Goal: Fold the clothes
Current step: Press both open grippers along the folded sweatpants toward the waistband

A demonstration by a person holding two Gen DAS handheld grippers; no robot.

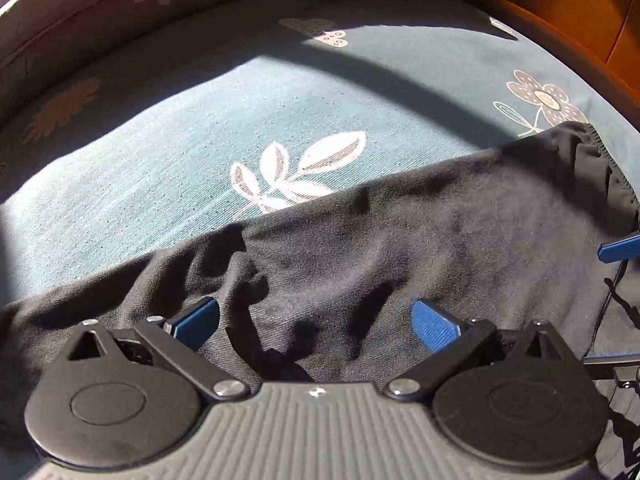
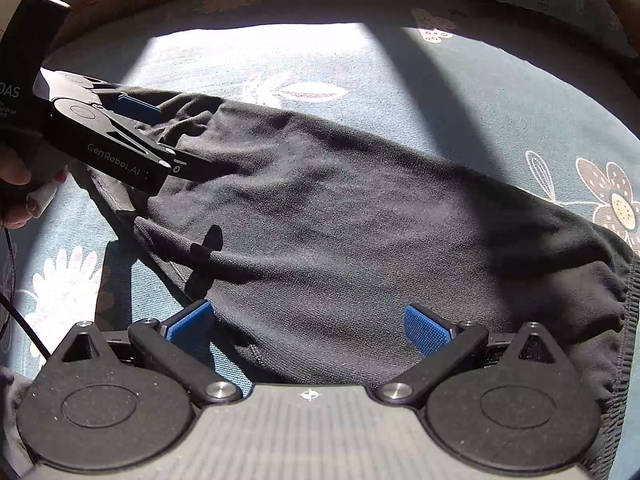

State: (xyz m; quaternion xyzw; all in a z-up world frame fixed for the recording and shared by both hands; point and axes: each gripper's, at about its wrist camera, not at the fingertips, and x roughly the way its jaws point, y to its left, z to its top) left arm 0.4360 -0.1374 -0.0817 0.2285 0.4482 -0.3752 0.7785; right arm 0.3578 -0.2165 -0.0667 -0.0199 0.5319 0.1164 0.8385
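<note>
A black garment point(image 1: 400, 240) with a gathered elastic waistband point(image 1: 600, 156) lies spread on a teal floral bedsheet point(image 1: 200, 140). My left gripper point(image 1: 316, 320) is open low over the garment's near edge, with wrinkled cloth between its blue pads point(image 1: 196, 322). In the right wrist view the same garment point(image 2: 360, 208) stretches from upper left to the waistband point(image 2: 630, 320) at lower right. There my right gripper point(image 2: 310, 320) is open over the cloth's near hem. The left gripper point(image 2: 172, 140) also shows at the upper left, open and straddling the bunched far end.
A hand point(image 2: 16, 192) holds the left tool, and a black cable point(image 2: 16, 312) trails beneath it. A brown floral cushion edge point(image 1: 80, 12) borders the back of the bed. Orange wooden furniture point(image 1: 580, 8) stands at the far right. Sunlight and a shadow band cross the sheet.
</note>
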